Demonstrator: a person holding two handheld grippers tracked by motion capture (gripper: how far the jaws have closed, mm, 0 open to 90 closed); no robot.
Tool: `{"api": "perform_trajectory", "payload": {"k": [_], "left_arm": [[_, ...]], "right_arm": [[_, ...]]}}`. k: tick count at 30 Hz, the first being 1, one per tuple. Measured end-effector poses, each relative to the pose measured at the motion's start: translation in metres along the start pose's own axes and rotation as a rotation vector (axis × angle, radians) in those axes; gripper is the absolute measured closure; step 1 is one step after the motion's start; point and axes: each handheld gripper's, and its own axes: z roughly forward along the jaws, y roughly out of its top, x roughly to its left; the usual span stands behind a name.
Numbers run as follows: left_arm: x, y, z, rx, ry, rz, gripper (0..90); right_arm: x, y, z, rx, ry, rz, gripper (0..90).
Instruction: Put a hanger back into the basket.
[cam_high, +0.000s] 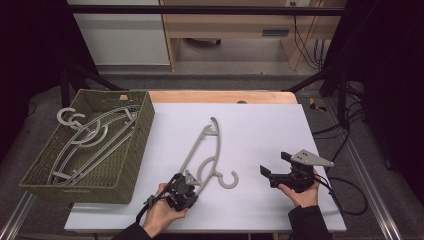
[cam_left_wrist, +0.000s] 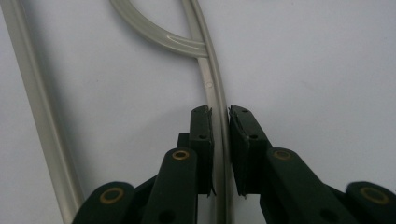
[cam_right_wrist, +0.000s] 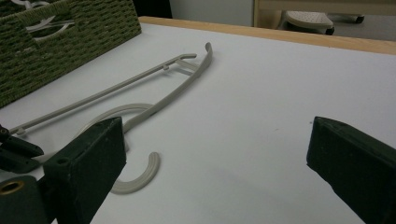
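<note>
since left gripper (cam_left_wrist: 219, 116) is pinching only the hanger (cam_high: 207, 150) arm's thin edge, right gripper (cam_high: 276, 164) gaping idle, it's risking slipping on lifting.

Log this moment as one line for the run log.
left gripper: shut on hanger arm | right gripper: open, empty, apart | basket: holds other hangers | hanger flat on table

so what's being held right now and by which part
The left gripper grips the grey hanger by its curved upper arm, near the hook. The right gripper holds nothing.
</note>
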Motion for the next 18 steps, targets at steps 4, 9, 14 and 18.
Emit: {"api": "perform_trajectory", "payload": {"k": [4, 9, 14, 18], "left_arm": [[0.000, -0.001, -0.001, -0.006, 0.001, 0.004, 81.2], [0.003, -0.003, -0.003, -0.016, -0.022, 0.019, 81.5], [0.007, -0.007, -0.012, -0.061, -0.034, 0.019, 81.8], [0.009, -0.007, -0.029, -0.102, -0.040, 0.033, 82.3]], "right_arm": [[-0.001, 0.000, -0.001, -0.002, 0.000, 0.001, 4.8], [-0.003, 0.000, -0.003, -0.002, 0.004, 0.006, 4.5], [-0.005, 0.000, -0.005, -0.005, 0.010, 0.009, 4.6], [-0.006, 0.000, -0.007, -0.009, 0.011, 0.018, 4.8]]}}
